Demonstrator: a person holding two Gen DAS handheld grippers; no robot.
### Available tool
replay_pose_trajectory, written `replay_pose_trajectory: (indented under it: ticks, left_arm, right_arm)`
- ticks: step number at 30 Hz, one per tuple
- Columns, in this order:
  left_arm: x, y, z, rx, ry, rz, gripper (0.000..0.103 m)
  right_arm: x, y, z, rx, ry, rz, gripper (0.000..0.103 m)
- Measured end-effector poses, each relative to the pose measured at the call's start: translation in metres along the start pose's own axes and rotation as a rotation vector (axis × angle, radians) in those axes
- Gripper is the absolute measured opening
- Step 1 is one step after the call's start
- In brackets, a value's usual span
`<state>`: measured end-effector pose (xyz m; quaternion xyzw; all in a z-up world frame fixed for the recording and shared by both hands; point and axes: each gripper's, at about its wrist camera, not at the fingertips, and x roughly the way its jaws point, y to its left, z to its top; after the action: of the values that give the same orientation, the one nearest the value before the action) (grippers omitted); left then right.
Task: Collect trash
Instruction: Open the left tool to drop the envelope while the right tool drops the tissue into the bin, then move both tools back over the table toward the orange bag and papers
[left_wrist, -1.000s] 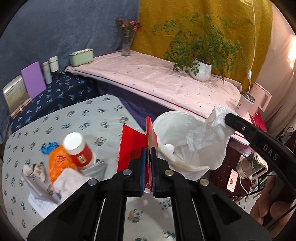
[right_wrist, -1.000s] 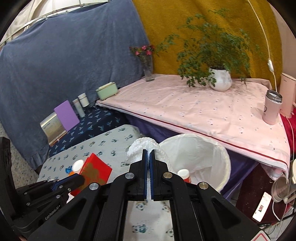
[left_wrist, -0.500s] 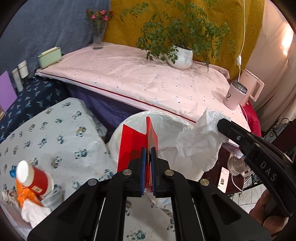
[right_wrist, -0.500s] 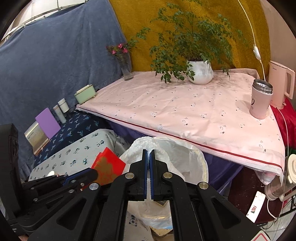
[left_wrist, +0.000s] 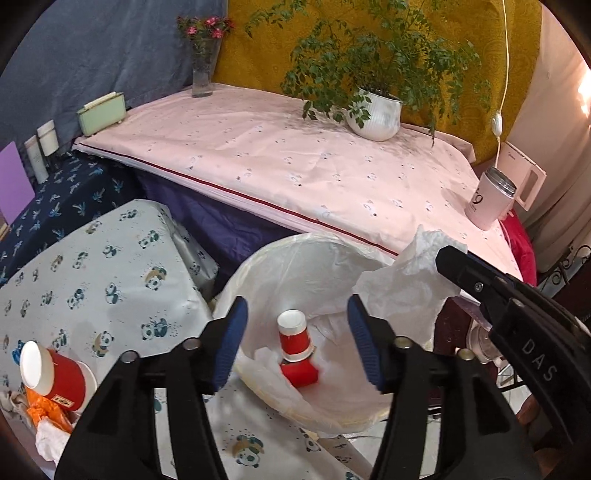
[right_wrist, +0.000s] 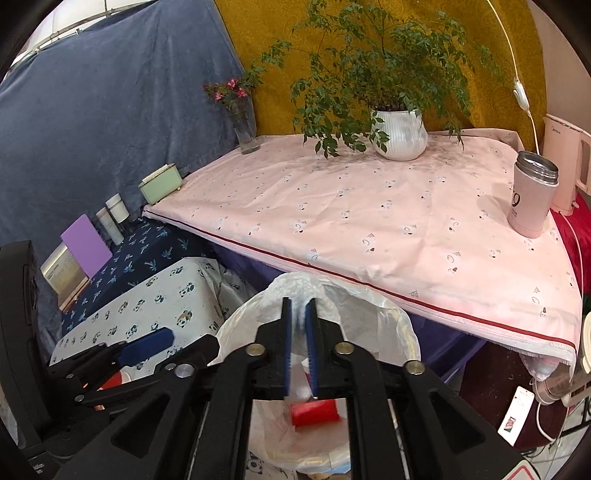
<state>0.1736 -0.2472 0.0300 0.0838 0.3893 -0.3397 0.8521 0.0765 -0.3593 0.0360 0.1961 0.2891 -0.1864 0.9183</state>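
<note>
Left gripper (left_wrist: 297, 338): jaws have just been opening and now stand apart, nothing between them. The red card it held now lies in the bin bag (left_wrist: 325, 258). Right gripper (right_wrist: 300, 343): jaws have just been opening slightly; the tissue (left_wrist: 410, 273) is still at its tips.

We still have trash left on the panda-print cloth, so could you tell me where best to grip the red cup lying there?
The red cup lies on its side, white rim facing up-left. Come from above and close across its round red wall near the middle; the mouth is tilted away, and the orange wrapper crowds its lower side.
</note>
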Motion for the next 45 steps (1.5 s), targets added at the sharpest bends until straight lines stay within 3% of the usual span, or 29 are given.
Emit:
replay_pose_trajectory:
  ticks: [1, 4, 9, 20, 23, 28, 33, 39, 45]
  left_arm:
    - [-0.001, 0.002, 0.000, 0.001, -0.006, 0.009, 0.057]
    - [-0.004, 0.008, -0.001, -0.001, -0.011, 0.030, 0.059]
    - [-0.013, 0.018, -0.004, -0.018, -0.027, 0.058, 0.066]
    - [-0.036, 0.045, -0.015, -0.073, -0.051, 0.090, 0.067]
    - [-0.039, 0.052, -0.018, -0.086, -0.052, 0.103, 0.067]
    - [-0.044, 0.064, -0.026, -0.114, -0.049, 0.109, 0.067]
    - [-0.050, 0.071, -0.036, -0.124, -0.048, 0.123, 0.067]
    - [-0.060, 0.077, -0.049, -0.145, -0.043, 0.136, 0.067]
    - [-0.083, 0.090, -0.063, -0.175, -0.059, 0.181, 0.076]
  right_arm:
    - [0.000, 0.001, 0.000, 0.003, -0.002, 0.001, 0.024]
    - [-0.003, 0.005, 0.000, 0.001, -0.021, -0.002, 0.039]
    - [-0.005, 0.015, 0.003, -0.017, -0.026, 0.001, 0.046]
    - [0.018, 0.027, -0.002, -0.037, 0.050, 0.005, 0.048]
    - [0.036, 0.025, -0.010, -0.033, 0.118, -0.001, 0.058]
    - [0.064, 0.015, -0.041, 0.003, 0.252, -0.033, 0.058]
    - [0.063, 0.007, -0.073, 0.017, 0.315, -0.060, 0.058]
    - [0.034, 0.016, -0.081, -0.002, 0.267, -0.067, 0.058]
    - [0.000, 0.042, -0.065, -0.037, 0.184, -0.031, 0.058]
